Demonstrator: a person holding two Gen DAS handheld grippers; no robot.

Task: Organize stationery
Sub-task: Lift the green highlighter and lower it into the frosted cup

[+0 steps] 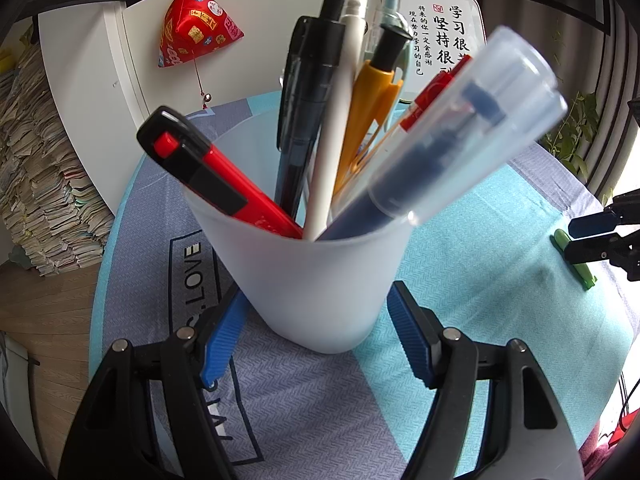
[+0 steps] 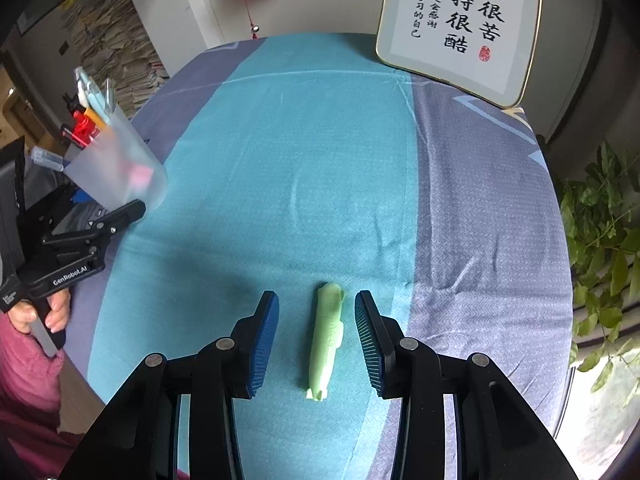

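Left gripper (image 1: 316,336) clamped on frosted pen cup (image 1: 316,280), kept steady to receive. Right gripper (image 2: 317,336) spread wide; green pen (image 2: 326,340) flat on table (image 2: 280,160), between jaws, untouched.

Both shots are pretty bright, lit by soft daylight. The right edge blows out white next to the potted plant (image 2: 608,248), so a window probably sits on that side. Shadows stay soft: a dim patch on the tablecloth (image 2: 320,160) ahead of the right gripper (image 2: 316,336), and another beside the frosted pen cup (image 1: 316,280). The clear pen cap (image 1: 484,120) closest to the left lens is blurry and catches some glare. Heavy fisheye warp bends the table edge and walls, with black vignette in the corners. The green pen (image 2: 326,340) looks slightly soft.
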